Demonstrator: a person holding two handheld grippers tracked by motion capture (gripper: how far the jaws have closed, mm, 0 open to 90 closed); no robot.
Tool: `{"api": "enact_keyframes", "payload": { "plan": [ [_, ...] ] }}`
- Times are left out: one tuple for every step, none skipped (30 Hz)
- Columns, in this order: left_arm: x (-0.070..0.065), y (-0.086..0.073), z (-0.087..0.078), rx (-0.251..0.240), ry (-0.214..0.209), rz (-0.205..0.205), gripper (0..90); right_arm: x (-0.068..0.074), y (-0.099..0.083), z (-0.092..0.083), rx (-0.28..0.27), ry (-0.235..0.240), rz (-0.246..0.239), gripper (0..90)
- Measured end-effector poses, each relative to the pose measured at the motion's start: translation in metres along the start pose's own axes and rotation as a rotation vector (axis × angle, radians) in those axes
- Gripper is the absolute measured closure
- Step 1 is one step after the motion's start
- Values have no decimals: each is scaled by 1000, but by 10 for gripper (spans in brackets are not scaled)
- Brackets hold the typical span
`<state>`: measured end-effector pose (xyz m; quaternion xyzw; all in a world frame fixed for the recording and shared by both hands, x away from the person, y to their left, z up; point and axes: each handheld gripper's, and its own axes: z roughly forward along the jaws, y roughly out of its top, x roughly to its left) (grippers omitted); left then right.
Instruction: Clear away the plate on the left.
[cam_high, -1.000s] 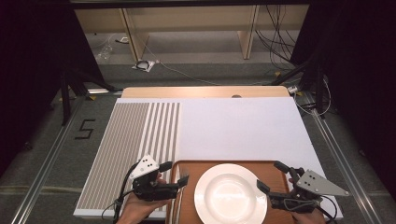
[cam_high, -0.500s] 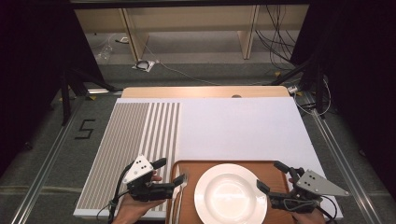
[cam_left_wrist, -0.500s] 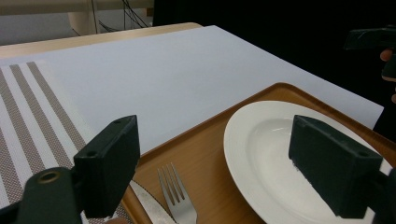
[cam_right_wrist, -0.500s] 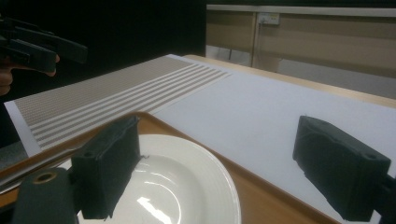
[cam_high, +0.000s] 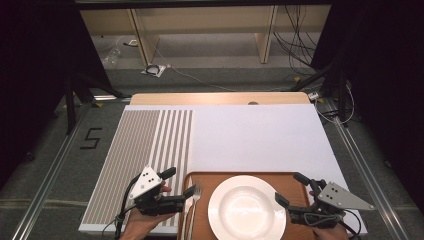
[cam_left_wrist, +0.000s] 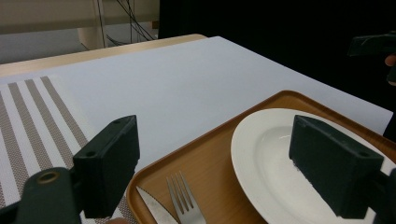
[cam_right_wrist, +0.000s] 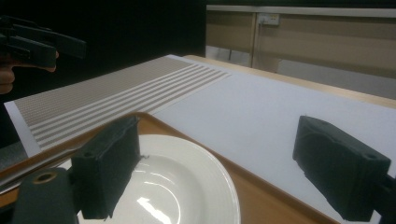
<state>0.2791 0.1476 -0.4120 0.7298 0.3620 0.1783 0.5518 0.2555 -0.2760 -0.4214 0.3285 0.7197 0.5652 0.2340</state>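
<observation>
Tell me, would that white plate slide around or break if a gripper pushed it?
The white plate looks glossy and hard, like glazed ceramic, so it would probably slide on the smooth wooden tray rather than bend. It sits flat and wide, so tipping seems unlikely. Dropped, it could well chip or crack. Its shiny rim may be slippery between jaws.

I see a silver fork lying flat on the brown tray, along its left edge, tines pointing away from me. A knife lies just beside it on the left. Right of the fork sits the empty white plate.
</observation>
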Motion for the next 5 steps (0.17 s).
{"api": "enact_keyframes", "payload": {
  "plan": [
    [0, 0, 0, 1, 2, 1, 159, 0, 0, 0, 3, 0, 0, 156],
    [0, 0, 0, 2, 5, 4, 159, 0, 0, 0, 3, 0, 0, 156],
    [1, 0, 0, 5, 9, 9, 159, 0, 0, 0, 2, 0, -2, 156],
    [1, -1, 0, 6, 13, 12, 159, 0, 0, 0, 2, 0, -1, 156],
    [1, -1, 0, 6, 15, 13, 159, 0, 0, 0, -2, 1, 0, 156]
  ]
}}
